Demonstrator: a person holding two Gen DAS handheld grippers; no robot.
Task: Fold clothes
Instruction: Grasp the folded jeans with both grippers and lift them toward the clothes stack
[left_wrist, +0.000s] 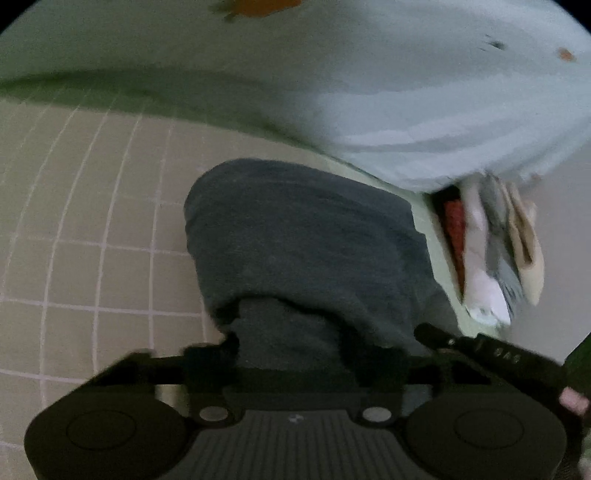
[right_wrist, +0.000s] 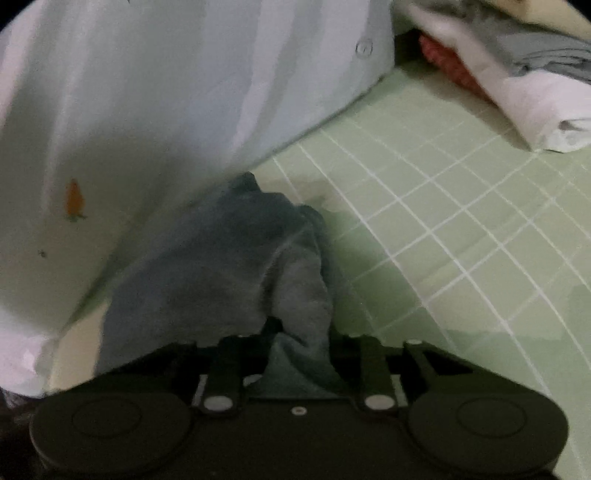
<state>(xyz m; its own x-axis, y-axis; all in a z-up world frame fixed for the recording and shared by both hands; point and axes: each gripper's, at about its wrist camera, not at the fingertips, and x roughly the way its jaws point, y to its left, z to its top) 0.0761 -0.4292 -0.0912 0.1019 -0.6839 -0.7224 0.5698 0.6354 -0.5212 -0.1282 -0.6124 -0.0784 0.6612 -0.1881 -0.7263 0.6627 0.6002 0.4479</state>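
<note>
Two grippers each clamp a bunch of one dark grey soft cloth garment, seen first from the left wrist. There the left gripper (left_wrist: 291, 354) has its fingers pressed against a fold of the dark grey garment (left_wrist: 303, 236), which rises away from the camera in a rounded hump over the pale green mat with a white grid (left_wrist: 92, 221). To the left of the garment the mat lies bare, out to the frame's edge. Beyond it, a light blue sheet with small orange prints (left_wrist: 369, 92) runs across the far side, its lower edge slanting down to the right. At the right, just off the mat's edge, a stack of folded clothes in red, white, grey and beige (left_wrist: 487, 251) sits close to the garment.

From the right wrist, the right gripper (right_wrist: 299, 354) is closed around a narrow twist of the same garment (right_wrist: 236, 266), which spreads left and away toward the light blue sheet (right_wrist: 166, 92) and touches its edge. Right of the garment the grid mat (right_wrist: 461, 240) is uncovered, up to the folded stack (right_wrist: 517, 85) at the far right corner.
</note>
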